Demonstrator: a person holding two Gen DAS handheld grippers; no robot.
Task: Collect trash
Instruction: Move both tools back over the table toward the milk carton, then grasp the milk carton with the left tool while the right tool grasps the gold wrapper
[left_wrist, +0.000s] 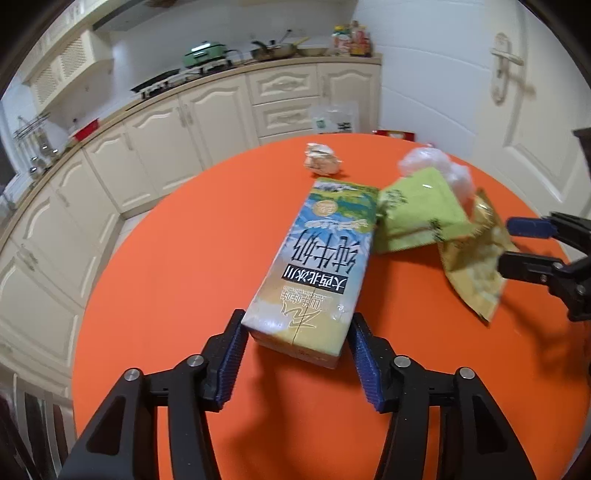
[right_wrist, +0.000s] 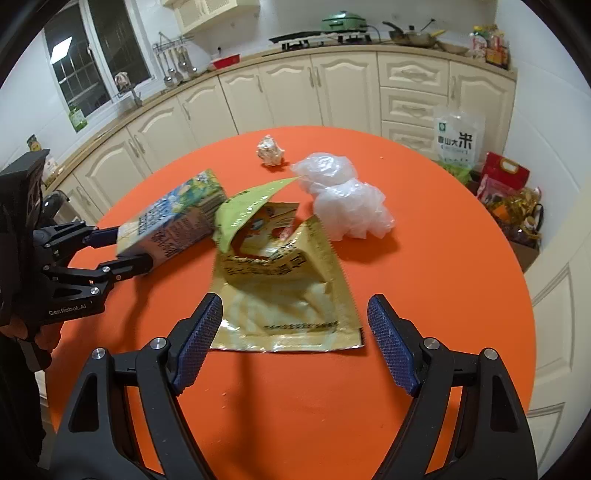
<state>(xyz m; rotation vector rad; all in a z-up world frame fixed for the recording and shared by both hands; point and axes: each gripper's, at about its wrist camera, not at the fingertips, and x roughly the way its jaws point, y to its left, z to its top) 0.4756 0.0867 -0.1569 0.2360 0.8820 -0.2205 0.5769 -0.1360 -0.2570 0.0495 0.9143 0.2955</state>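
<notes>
While I hold both tools over the orange table (right_wrist: 461, 258), this is how it stands, all places given from the milk carton (left_wrist: 314, 258):

L gripper (left_wrist: 295, 343): my jaws sit either side of the carton's near end. L pad looks to touch the carton's corner, R pad just beside it w/ a sliver of gap. Not clamped yet as far as I can tell.

R gripper (right_wrist: 295, 343): spread wide, holding nothing; the near edge of the gold wrapper (right_wrist: 288, 302) lies between my fingers, no contact.

Carton: lies flat on the table, long axis pointing away from me, far end touching the green packet (left_wrist: 417, 214).

Other trash: gold wrapper beyond the green packet to the carton's R, partly tucked under it; clear plastic bag (right_wrist: 343, 199) behind those; crumpled paper ball (left_wrist: 321, 158) just past the carton's far end, apart.

Doing it well: I'd push the L jaws a bit further along the carton's sides before closing, squeeze square on the side walls, then lift straight so it doesn't drag the green packet.

Edges & room: bare table to the carton's L, lots of space; R side crowded w/ wrappers & my other tool. Table rim is well clear of the carton.
</notes>
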